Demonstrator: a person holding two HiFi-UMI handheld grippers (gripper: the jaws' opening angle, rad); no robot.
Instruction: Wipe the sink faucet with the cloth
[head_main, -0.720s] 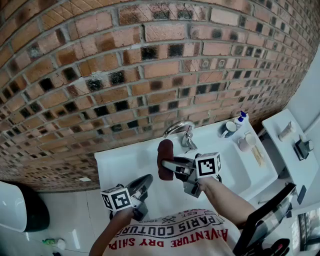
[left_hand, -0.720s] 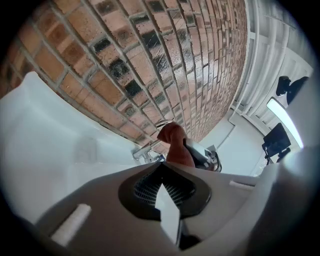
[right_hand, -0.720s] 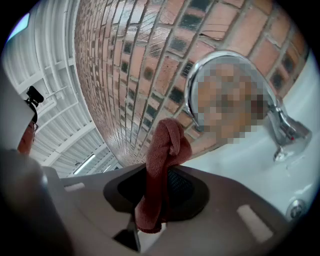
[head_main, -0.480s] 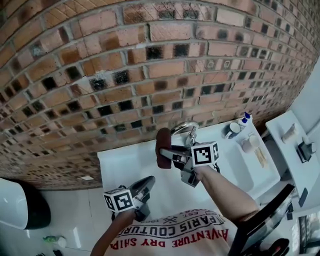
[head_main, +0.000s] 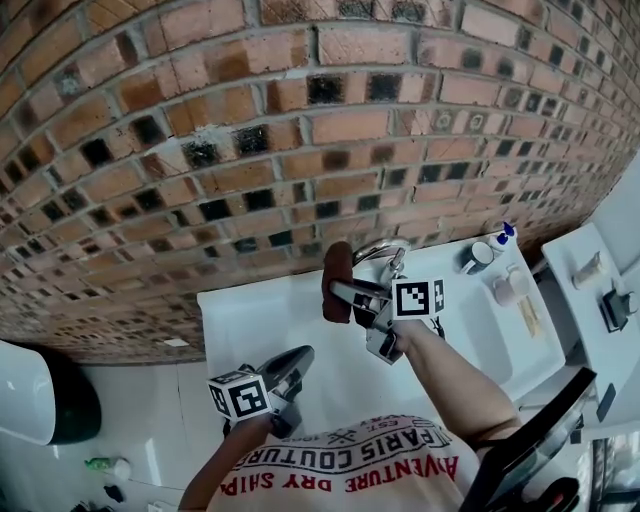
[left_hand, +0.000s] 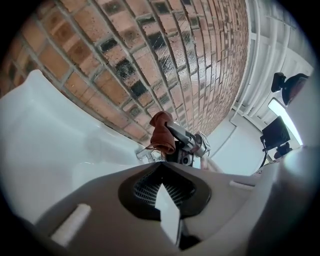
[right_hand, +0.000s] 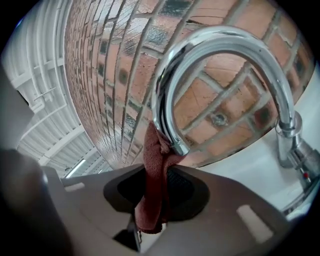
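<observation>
A chrome arched faucet (right_hand: 225, 55) stands at the back of the white sink (head_main: 260, 320), against the brick wall; in the head view the faucet (head_main: 382, 252) shows just behind my right gripper. My right gripper (head_main: 345, 290) is shut on a dark red cloth (head_main: 337, 280), and that cloth (right_hand: 155, 180) hangs between its jaws with its top touching the faucet's spout end. My left gripper (head_main: 292, 368) hovers low over the sink's front left, shut, with nothing held; its own view shows the cloth (left_hand: 162, 134) ahead.
A brick wall (head_main: 300, 130) rises right behind the sink. Bottles and cups (head_main: 490, 255) stand on the sink's right ledge. A white counter (head_main: 600, 290) with small items lies further right. A toilet (head_main: 40, 400) sits at the far left.
My right gripper has carried the cloth up and back, from over the basin to the faucet's spout. The left gripper has stayed where it was.
</observation>
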